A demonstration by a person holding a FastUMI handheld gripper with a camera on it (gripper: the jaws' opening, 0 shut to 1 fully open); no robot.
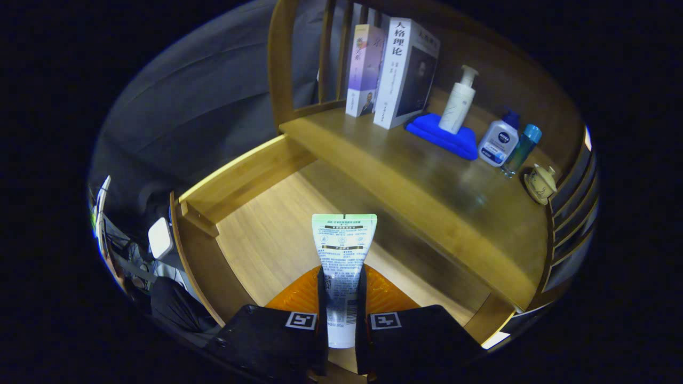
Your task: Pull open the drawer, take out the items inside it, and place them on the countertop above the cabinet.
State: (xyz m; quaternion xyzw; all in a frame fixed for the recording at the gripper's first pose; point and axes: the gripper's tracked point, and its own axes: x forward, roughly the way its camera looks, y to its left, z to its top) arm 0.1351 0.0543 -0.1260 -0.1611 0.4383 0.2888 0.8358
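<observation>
My gripper (341,298) is shut on a white squeeze tube (343,250) with a green crimped end and printed text. The tube stands up between the two black fingers (277,333), its crimped end pointing away from me. It hangs over the open wooden drawer (267,234), whose pale floor shows bare below and around it. The wooden countertop (427,186) of the cabinet lies beyond the tube and to the right. Something orange with ribs sits just behind the fingers, under the tube; I cannot tell what it is.
On the countertop stand two books (395,69), a white pump bottle (458,101) on a folded blue cloth (443,136), a white and blue bottle (499,141), a teal bottle (523,146) and a small lidded cup (541,181). Wooden rails rise behind the books.
</observation>
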